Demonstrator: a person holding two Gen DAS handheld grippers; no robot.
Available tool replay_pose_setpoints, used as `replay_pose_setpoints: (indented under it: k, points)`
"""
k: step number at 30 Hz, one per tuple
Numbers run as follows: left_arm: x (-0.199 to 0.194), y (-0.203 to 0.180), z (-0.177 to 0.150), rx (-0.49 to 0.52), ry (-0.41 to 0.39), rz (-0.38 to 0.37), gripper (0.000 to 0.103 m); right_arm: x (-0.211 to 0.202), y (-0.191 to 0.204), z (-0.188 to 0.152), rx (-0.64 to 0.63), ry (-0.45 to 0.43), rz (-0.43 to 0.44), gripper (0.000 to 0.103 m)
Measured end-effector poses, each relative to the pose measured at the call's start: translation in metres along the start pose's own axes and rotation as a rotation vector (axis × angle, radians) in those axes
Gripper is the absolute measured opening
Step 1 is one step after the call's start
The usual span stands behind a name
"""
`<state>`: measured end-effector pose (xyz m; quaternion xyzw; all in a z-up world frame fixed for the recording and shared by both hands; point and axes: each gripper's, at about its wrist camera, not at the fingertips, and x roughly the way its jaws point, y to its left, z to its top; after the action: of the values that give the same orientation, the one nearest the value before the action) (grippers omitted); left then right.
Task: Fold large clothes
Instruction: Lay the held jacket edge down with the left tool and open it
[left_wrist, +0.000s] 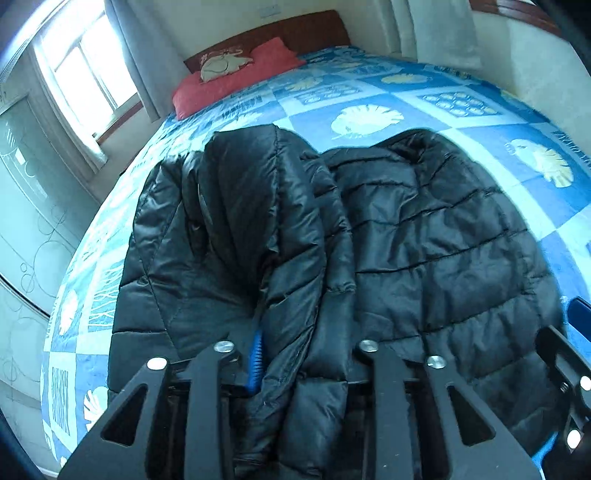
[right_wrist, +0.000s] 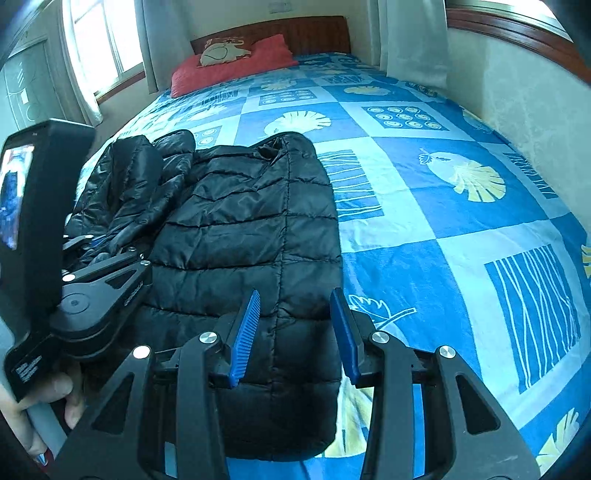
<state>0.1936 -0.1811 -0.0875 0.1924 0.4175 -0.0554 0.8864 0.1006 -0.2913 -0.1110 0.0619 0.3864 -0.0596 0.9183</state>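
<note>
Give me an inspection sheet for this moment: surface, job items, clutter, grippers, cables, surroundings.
Surface: bed with blue patterned bedspread, lying flat.
Job's things: black puffer jacket spread on the bed, one sleeve folded over its body on the left.
Clutter: red pillow with a small cushion on it, at the headboard.
Grippers: left gripper has a fold of the jacket between its fingers, pads mostly hidden, grip not clear; right gripper open, jacket edge below its fingers, pads apart from it.
Cables: nothing seen.
Surroundings: window with curtains on the left, wooden headboard, wall on the right.

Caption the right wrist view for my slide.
Right gripper open over a black puffer jacket on a blue patterned bedspread.
</note>
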Motion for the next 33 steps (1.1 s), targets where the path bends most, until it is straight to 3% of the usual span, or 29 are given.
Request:
replay_pose_setpoints:
  k: [4, 12, 14, 15, 22, 26, 33]
  points:
    - [-0.019, -0.003, -0.001, -0.021, -0.029, -0.059, 0.048, -0.008, -0.006, 0.001, 0.005, -0.010, -0.027, 0.040]
    - [-0.055, 0.003, -0.016, -0.040, -0.079, -0.157, 0.048, -0.028, -0.007, -0.002, 0.013, -0.034, -0.070, 0.041]
    - [-0.069, 0.006, -0.021, -0.049, -0.084, -0.234, 0.048, -0.031, -0.005, -0.002, 0.007, -0.040, -0.077, 0.043]
    - [-0.078, 0.006, -0.023, -0.052, -0.089, -0.270, 0.049, -0.033, -0.004, -0.002, 0.004, -0.045, -0.080, 0.049]
    - [-0.146, 0.022, -0.032, -0.013, -0.244, -0.377, 0.050, -0.047, 0.008, 0.003, 0.005, -0.074, -0.065, 0.049]
    - [-0.156, 0.071, -0.043, -0.076, -0.293, -0.360, 0.051, -0.054, 0.030, 0.018, 0.012, -0.103, 0.009, 0.057]
    - [-0.102, 0.177, -0.068, -0.288, -0.225, -0.218, 0.052, -0.035, 0.094, 0.051, 0.029, -0.083, 0.207, 0.077]
